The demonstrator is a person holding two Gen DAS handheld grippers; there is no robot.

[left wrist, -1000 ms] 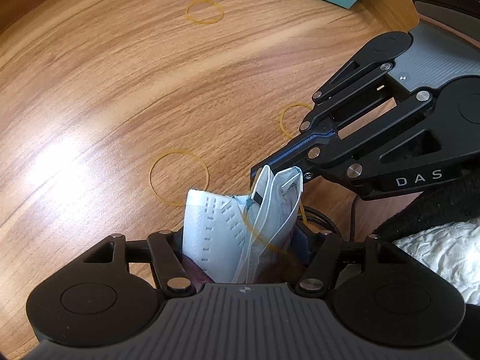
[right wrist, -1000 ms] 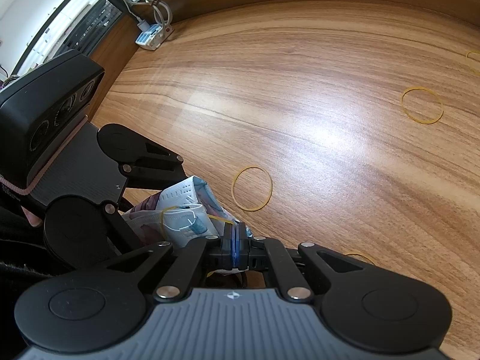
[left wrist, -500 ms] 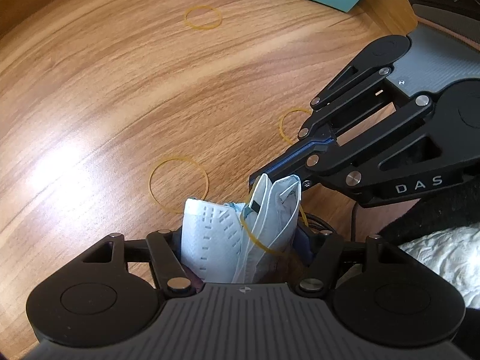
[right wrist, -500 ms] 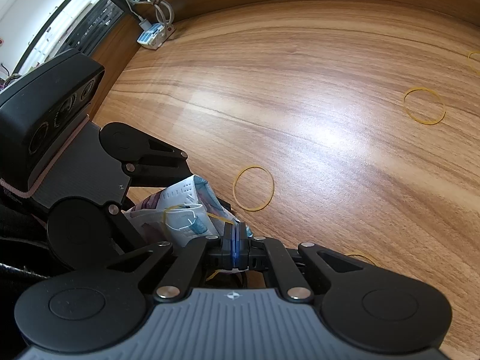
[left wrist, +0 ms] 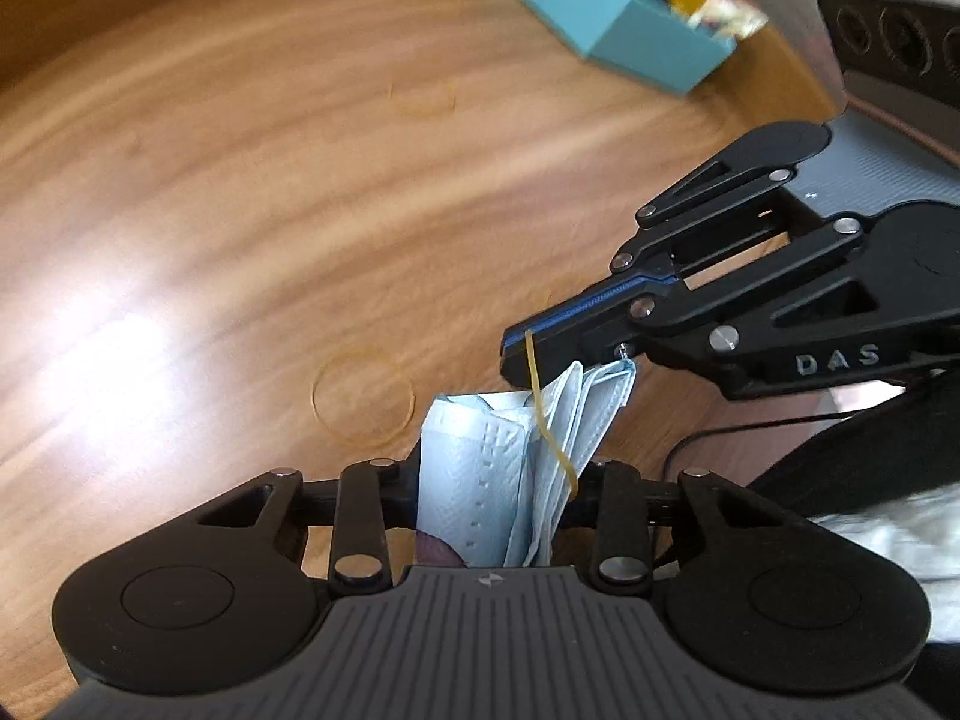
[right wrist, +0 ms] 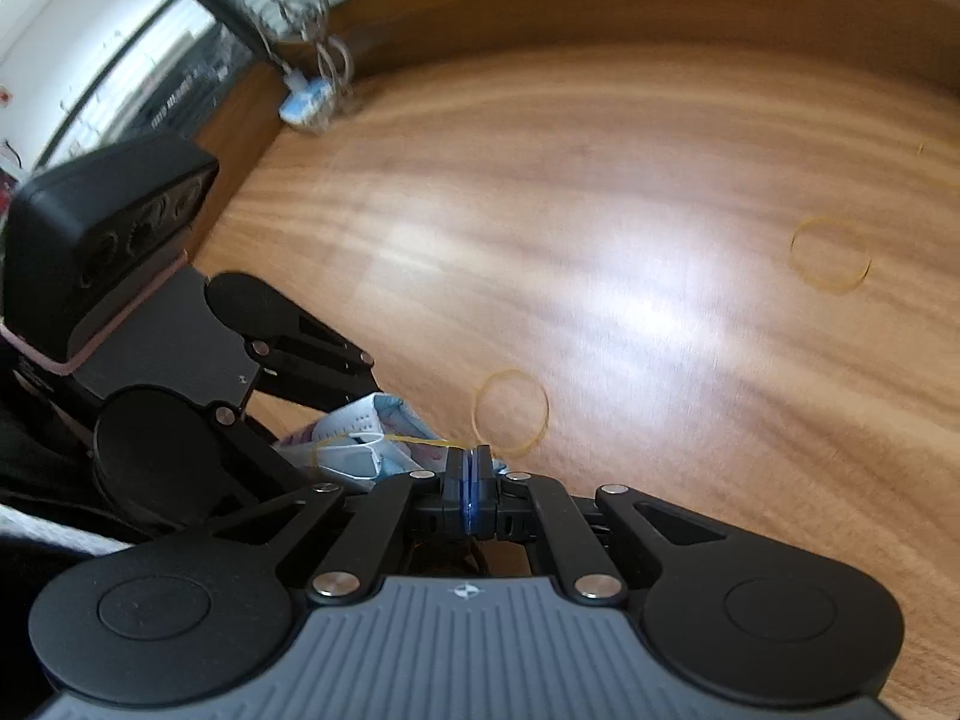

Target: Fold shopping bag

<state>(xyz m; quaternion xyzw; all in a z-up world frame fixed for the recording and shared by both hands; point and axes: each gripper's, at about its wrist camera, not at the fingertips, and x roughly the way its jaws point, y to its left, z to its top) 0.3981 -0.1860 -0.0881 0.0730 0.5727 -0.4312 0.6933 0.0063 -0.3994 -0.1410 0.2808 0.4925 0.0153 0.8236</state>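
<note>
Left tongs (left wrist: 498,480) clamp folded bag (left wrist: 480,480); right tongs (left wrist: 516,354), pinching rubber band (left wrist: 543,420), have lifted, stretching it; binding nears completion.

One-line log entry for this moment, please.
left gripper: shut on folded bag | right gripper: shut on rubber band, stretching it | table: loose bands
</note>
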